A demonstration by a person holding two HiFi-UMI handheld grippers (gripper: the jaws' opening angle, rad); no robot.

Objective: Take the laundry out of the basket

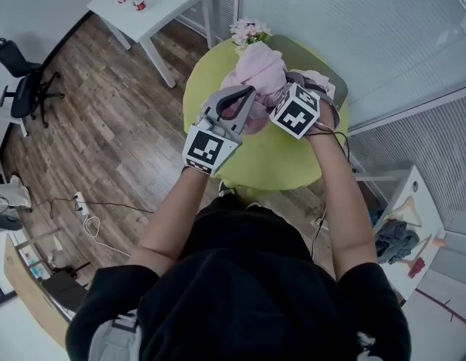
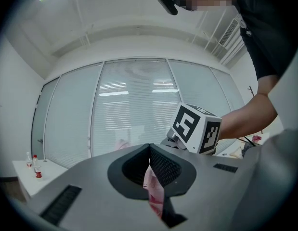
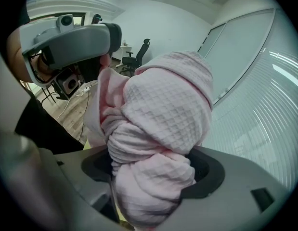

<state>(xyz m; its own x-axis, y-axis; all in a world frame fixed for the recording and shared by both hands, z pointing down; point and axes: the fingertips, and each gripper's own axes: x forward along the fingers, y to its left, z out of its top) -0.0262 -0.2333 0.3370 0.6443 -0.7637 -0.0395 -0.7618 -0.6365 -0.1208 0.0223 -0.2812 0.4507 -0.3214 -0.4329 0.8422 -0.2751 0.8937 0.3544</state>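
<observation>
A bundle of pink waffle-weave laundry (image 1: 257, 74) hangs above the round green table (image 1: 278, 164). My right gripper (image 3: 153, 177) is shut on a thick twisted part of this pink laundry (image 3: 163, 124), which fills the space between its jaws. My left gripper (image 2: 151, 177) is shut on a thin fold of the pink cloth (image 2: 154, 191). In the head view, the left gripper (image 1: 244, 100) and the right gripper (image 1: 276, 100) are close together at the cloth. More pink cloth (image 1: 317, 77) lies in the dark-rimmed basket (image 1: 334, 105) behind the right gripper.
A small bunch of flowers (image 1: 248, 30) stands at the table's far edge. A white side table (image 1: 161, 2) with bottles is at the back left, an office chair (image 1: 22, 81) at the far left. Glass partitions with blinds are on the right.
</observation>
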